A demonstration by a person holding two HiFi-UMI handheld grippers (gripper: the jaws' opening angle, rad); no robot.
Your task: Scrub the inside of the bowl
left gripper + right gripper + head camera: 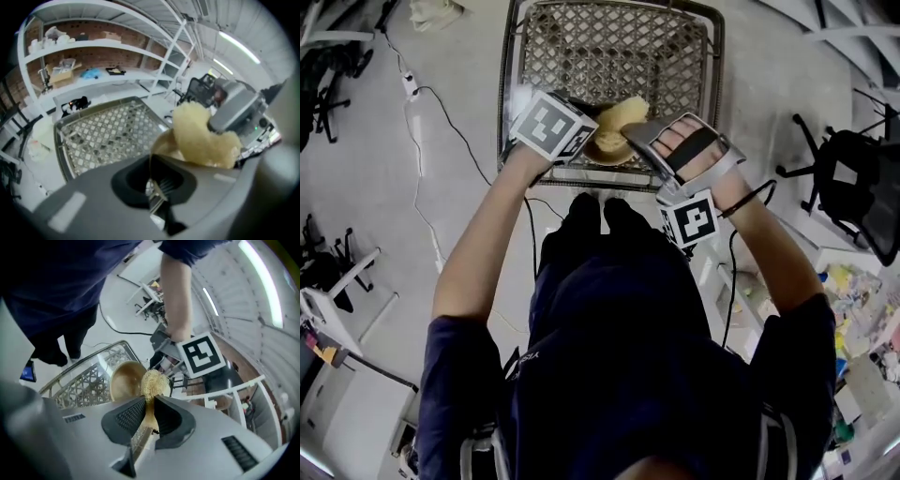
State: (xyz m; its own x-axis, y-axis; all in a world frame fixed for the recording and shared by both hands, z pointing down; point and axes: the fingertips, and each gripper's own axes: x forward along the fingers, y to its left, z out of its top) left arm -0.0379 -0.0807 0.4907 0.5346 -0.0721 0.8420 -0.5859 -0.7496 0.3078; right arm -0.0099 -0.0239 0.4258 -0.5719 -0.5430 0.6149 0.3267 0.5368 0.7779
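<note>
A golden-brown bowl (602,150) is held tilted over the near edge of a metal mesh table (609,47). My left gripper (584,133) is shut on the bowl's thin rim (151,165). A pale yellow fibrous scrubber (619,116) rests inside the bowl, and my right gripper (639,133) is shut on it. In the right gripper view the scrubber (152,383) sticks out just past the jaws against the bowl (123,380). In the left gripper view the scrubber (201,136) fills the bowl's mouth, with the grey right gripper (234,108) behind it.
The mesh table's frame (504,84) bounds the work area. Cables (417,98) run over the floor at left. A black office chair (853,187) stands at right. White shelving (93,47) with boxes stands beyond the table. The person's shoes (600,217) are below the table edge.
</note>
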